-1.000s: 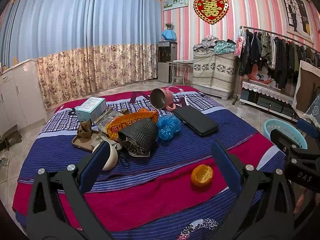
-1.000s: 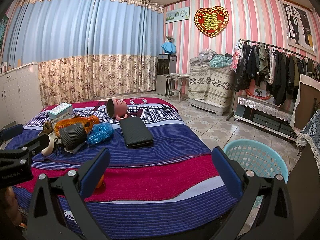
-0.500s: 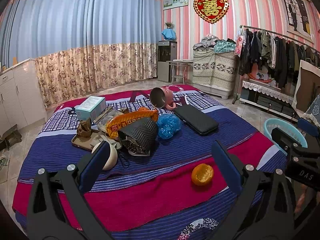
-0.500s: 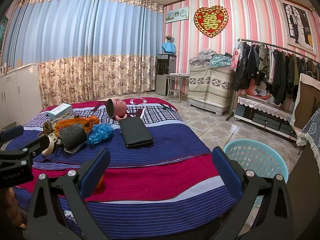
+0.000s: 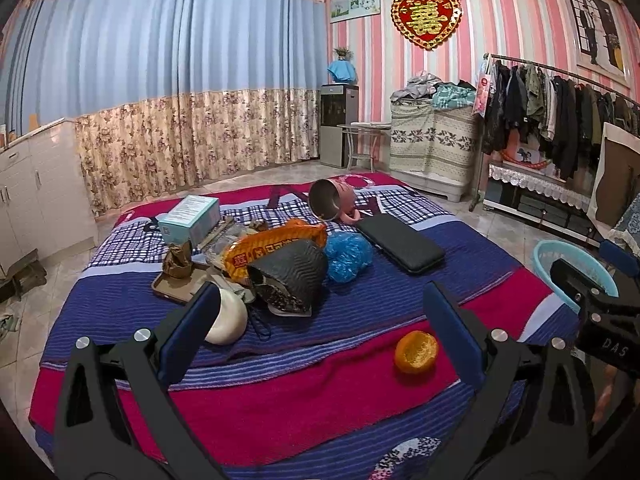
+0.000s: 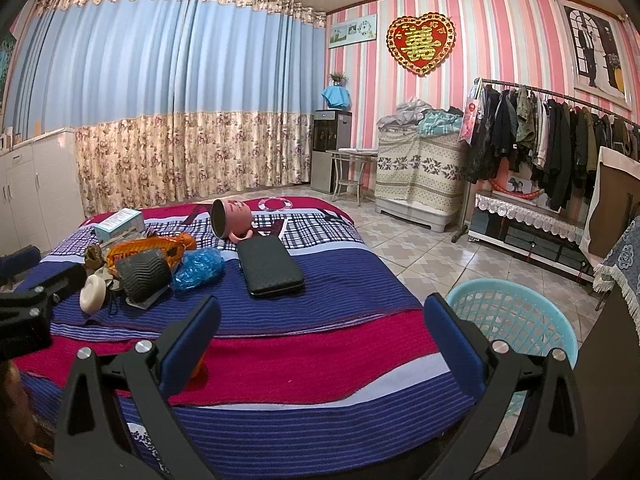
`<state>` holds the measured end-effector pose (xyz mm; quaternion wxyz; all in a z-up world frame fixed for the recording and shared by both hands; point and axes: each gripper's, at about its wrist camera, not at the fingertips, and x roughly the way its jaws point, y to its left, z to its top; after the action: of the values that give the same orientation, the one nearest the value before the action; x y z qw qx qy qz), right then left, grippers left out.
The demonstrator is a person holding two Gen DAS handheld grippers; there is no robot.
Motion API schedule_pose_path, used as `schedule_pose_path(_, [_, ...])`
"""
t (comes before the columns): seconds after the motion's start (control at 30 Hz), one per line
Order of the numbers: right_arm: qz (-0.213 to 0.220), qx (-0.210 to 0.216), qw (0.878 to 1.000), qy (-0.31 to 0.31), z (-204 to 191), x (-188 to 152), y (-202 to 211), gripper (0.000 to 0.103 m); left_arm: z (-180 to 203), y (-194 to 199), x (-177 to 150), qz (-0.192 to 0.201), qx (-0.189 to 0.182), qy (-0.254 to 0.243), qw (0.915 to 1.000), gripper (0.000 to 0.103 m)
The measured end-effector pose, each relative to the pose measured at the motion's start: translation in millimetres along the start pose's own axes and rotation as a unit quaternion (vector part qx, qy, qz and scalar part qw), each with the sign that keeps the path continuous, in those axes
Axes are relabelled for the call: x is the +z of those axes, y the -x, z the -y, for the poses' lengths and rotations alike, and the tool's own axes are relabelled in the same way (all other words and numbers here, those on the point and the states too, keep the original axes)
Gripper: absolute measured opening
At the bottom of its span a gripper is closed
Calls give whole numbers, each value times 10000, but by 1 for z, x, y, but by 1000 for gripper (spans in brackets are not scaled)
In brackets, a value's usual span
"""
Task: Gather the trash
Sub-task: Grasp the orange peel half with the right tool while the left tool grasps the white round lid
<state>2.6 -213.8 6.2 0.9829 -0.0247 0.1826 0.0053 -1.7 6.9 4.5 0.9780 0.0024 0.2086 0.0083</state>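
Note:
An orange peel (image 5: 416,351) lies on the red band of the bed cover, just inside my left gripper's (image 5: 320,332) right finger. Behind it sits a pile: an orange snack wrapper (image 5: 272,246), a blue crumpled bag (image 5: 347,255), a black ribbed pouch (image 5: 290,276) and a white round piece (image 5: 226,318). Both grippers stand open and hold nothing. My right gripper (image 6: 320,340) hovers over the bed's near corner, beside a light-blue basket (image 6: 516,316) on the floor. The peel is mostly hidden behind its left finger (image 6: 188,344).
A pink mug (image 5: 334,200) lies on its side near a black case (image 5: 400,242), a teal box (image 5: 190,218) and a brown tray (image 5: 176,286). A clothes rack (image 6: 552,148) and a covered cabinet (image 6: 420,170) line the right wall. Tiled floor (image 6: 424,248) lies between bed and rack.

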Motion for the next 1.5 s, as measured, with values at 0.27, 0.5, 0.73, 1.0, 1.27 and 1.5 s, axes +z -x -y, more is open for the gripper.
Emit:
schedule_pose_path(0.27, [26, 44, 10000, -19, 1, 2, 2, 99, -22, -8, 0, -67, 189, 60, 9998, 98])
schedule_pose_path(0.5, [-125, 326, 9994, -19, -13, -5, -16, 99, -52, -21, -8, -257, 396, 161, 9988, 98])
schedule_pose_path(0.73, [-940, 830, 9916, 302, -46, -19, -53, 99, -79, -37, -20, -563, 447, 291, 9970, 98])
schedule_pose_path(1.0, [-1309, 1073, 9848, 389, -66, -26, -73, 99, -105, -60, -32, -863, 629, 461, 9932, 98])
schedule_pose_path(1.27, [-1913, 1385, 9713, 274, -81, -36, -86, 99, -117, -69, -38, -908, 528, 529, 9931, 98])
schedule_pose_path(1.5, [-2106, 1381, 9677, -128, -91, -41, -95, 99, -121, -61, -31, -682, 557, 534, 9947, 98])
